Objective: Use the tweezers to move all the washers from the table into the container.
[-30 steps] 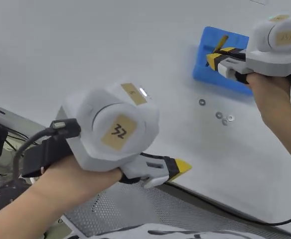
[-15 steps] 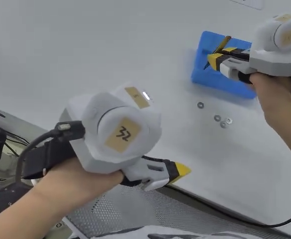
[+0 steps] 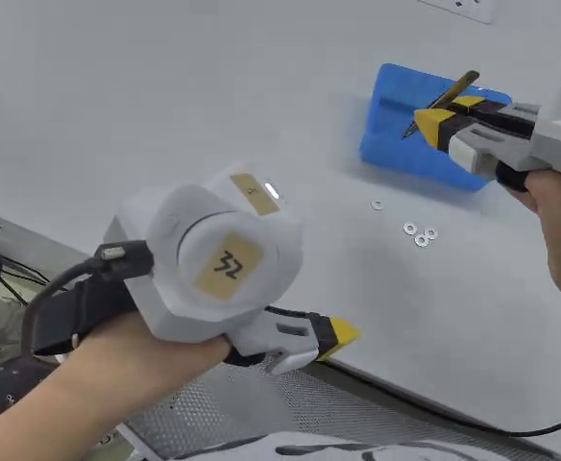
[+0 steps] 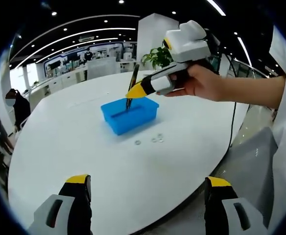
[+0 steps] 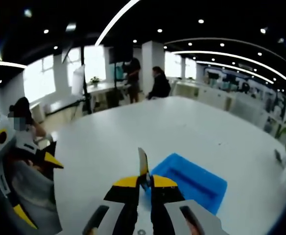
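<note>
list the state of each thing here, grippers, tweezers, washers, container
left gripper, open, holding nothing
right gripper, shut on the tweezers
tweezers, held tilted, tips over the container
washers, loose on the table beside the container
container, open-topped, resting on the table

White table (image 3: 165,86) under your right gripper (image 3: 432,123); grey mesh panel (image 3: 290,403) below your left gripper (image 3: 338,336); potted plant (image 4: 150,56) beyond the right gripper; two people (image 5: 158,84) far ahead of its jaws.
</note>
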`<state>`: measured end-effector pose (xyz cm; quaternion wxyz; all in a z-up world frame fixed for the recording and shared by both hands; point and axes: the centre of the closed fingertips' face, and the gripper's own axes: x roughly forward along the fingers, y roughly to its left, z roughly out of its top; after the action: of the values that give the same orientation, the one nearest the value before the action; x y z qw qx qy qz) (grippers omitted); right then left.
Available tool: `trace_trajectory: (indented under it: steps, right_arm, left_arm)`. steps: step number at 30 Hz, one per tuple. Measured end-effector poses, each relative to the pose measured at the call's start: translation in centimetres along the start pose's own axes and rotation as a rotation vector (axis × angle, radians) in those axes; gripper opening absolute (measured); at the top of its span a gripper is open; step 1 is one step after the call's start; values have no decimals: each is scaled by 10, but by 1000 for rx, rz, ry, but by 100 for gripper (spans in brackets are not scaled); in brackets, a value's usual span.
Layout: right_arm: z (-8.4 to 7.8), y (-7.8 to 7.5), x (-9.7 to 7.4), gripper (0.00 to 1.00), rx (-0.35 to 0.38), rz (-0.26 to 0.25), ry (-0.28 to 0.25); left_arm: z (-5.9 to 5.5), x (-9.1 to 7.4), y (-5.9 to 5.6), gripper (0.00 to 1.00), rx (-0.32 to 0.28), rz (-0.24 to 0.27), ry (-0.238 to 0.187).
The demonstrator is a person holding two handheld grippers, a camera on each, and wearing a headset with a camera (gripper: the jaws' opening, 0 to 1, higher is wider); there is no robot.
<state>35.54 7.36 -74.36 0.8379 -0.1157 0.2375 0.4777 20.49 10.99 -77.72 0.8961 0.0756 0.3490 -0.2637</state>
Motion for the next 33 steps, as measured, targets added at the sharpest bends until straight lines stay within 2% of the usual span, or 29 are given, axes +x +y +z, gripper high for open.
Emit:
trace_trajectory:
  steps: [5, 14, 22, 28, 33]
  right_arm:
    - [-26, 11, 3, 5, 31, 9, 45]
    - [-49, 17, 14, 5, 49, 20, 111]
    - [-58, 17, 18, 5, 74, 16, 127]
    - [-61, 15, 19, 5, 76, -2, 134]
    - [-63, 13, 20, 5, 81, -9, 136]
  left_arm:
    - [1, 0, -2, 99, 11, -2, 3]
    - [-2, 0, -1, 99, 7, -3, 12]
    - [-7, 2, -1, 99, 9, 1, 27]
    - [-6, 3, -1, 99, -21, -7, 14]
    - [-8, 4, -1, 99, -13, -5, 22]
